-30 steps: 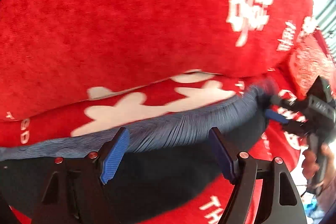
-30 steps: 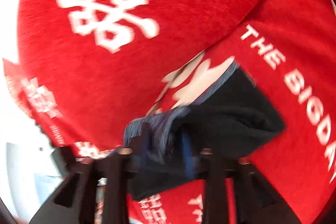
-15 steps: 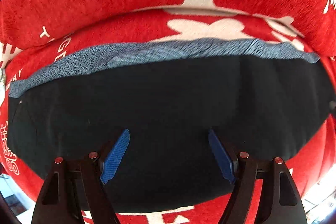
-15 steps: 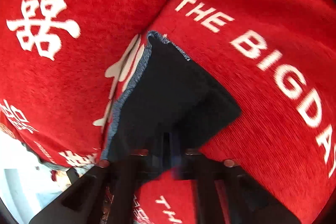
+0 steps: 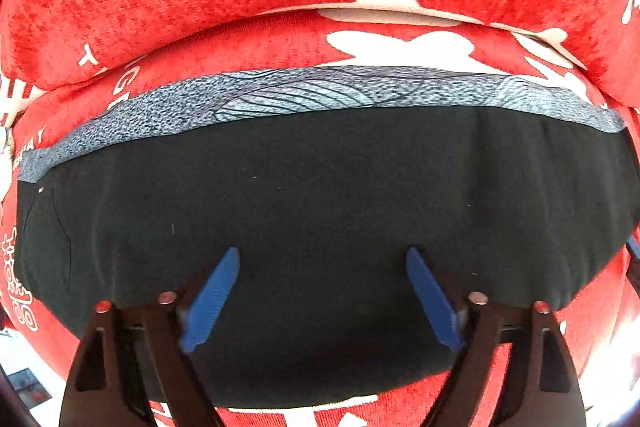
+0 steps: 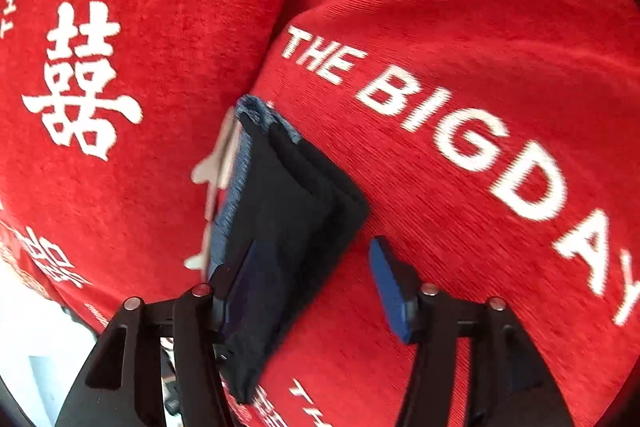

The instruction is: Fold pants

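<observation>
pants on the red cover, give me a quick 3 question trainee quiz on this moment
1. True or false: the left gripper is clamped on the pants.
2. The band along the pants' far edge is: A) white B) grey C) green
3. Fill in: the red cover reads "THE BIG___".

Key: 1 false, both grippers' jaws stand open, the right gripper too; 2 B; 3 DAY.

A home: red wedding-print sofa cushions [image 6: 440, 47].
</observation>
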The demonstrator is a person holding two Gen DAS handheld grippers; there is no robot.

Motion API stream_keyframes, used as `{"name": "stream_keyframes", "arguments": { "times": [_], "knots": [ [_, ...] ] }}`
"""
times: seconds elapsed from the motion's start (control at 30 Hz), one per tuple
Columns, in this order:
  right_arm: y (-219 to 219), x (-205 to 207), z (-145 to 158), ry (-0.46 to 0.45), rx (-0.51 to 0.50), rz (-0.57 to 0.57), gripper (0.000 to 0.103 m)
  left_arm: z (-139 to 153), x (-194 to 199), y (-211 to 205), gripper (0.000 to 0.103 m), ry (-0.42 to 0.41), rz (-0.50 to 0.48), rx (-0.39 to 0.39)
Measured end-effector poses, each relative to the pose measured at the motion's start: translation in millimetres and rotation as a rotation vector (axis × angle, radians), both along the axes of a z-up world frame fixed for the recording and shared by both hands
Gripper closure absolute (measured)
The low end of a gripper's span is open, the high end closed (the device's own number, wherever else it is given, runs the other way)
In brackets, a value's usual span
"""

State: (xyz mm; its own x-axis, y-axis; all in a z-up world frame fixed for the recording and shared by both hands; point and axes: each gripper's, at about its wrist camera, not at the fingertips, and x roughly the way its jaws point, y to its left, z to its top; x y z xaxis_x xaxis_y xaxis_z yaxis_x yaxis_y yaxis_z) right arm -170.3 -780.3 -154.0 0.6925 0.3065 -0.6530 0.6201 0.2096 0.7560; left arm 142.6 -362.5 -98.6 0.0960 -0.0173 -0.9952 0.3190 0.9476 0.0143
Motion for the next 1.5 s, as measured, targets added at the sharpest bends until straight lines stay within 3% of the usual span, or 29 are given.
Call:
{"name": "stream_keyframes", "arguments": {
  "times": [0.03,0.07,0.13,0.17,0.27,0.37,0.4,0.47,0.53,0.7,0.87,1.1,1.3,1.5],
  "knots": [
    [1,5,-4,-0.017,0.02,-0.007,0.051,-2,0,1,0.011,0.005,0.007,-0.004],
    [0,8,-8,-0.002,0.028,-0.007,0.091,-3,2,3,0.011,0.012,0.014,-0.007],
    [0,23,-13,0.052,0.062,0.009,0.091,-1,2,3,0.011,0.028,0.014,0.003],
    [-1,28,-2,0.038,0.052,0.023,0.091,1,0,2,0.011,0.03,0.003,0.007],
    [4,45,48,-0.022,-0.103,0.166,0.091,-2,-8,4,0.011,0.024,-0.035,0.013],
    [4,57,22,0.139,-0.127,0.212,0.091,-7,-7,9,0.007,0.037,0.012,0.004],
    [4,56,11,0.174,-0.109,0.199,0.086,-5,-6,10,0.007,0.044,0.016,0.007],
    [6,48,19,0.162,-0.095,0.125,0.083,2,-8,17,0.008,0.046,0.007,0.021],
    [11,44,37,0.224,-0.166,0.12,0.058,13,-7,31,0.008,0.034,0.004,0.033],
    [50,48,81,0.154,-0.178,0.271,0.057,35,3,106,0.008,0.007,0.132,0.039],
    [157,87,96,0.041,-0.083,0.474,0.057,39,9,185,0.008,-0.014,0.206,0.05],
    [330,152,93,0.017,-0.045,0.718,0.057,31,21,274,0.008,-0.02,0.218,0.013],
    [476,248,98,-0.024,-0.164,1.026,0.057,41,52,380,0.008,-0.091,0.253,-0.055],
    [637,375,82,-0.08,-0.346,1.406,0.057,7,71,432,0.008,-0.055,0.2,-0.138]
  ]
}}
